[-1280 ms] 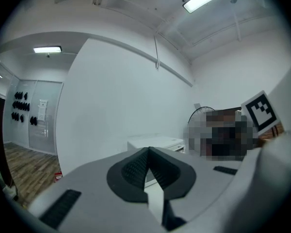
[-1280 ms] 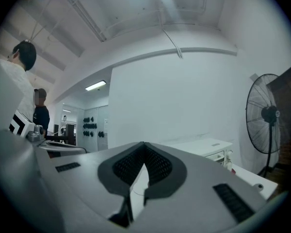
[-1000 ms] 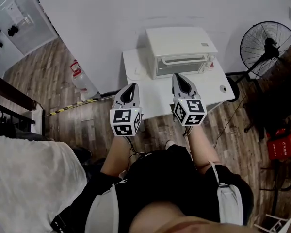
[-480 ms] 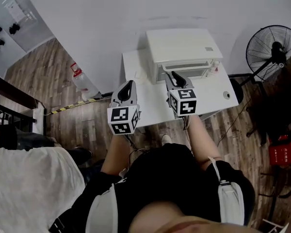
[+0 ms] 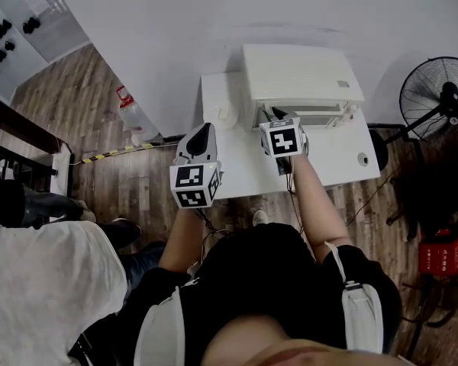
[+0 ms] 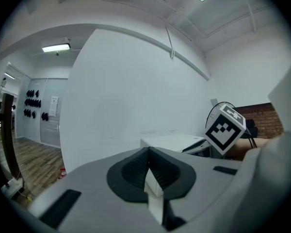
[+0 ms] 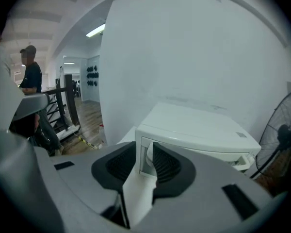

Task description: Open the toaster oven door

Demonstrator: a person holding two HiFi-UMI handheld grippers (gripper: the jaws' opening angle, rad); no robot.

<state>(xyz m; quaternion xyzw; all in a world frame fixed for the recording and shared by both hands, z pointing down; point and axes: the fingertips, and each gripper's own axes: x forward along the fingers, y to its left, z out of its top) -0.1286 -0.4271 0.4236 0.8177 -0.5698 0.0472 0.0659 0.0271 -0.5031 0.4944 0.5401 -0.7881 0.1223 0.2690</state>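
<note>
The white toaster oven stands at the back of a white table, its door closed. My right gripper is at the left end of the oven's front and tips downward. In the right gripper view its jaws are open and have just been opening. The oven's front left corner shows in the gap, and the pads do not press on it. My left gripper hovers over the table's left part, away from the oven. In the left gripper view it is shut on nothing.
A standing fan is right of the table. A water bottle stands on the wooden floor at the left. A small round object lies near the table's right edge. Another person stands close at the left.
My right gripper has moved forward and down to the oven's front, and its jaws have gone from shut to open. The left gripper has shifted slightly forward, still shut.
</note>
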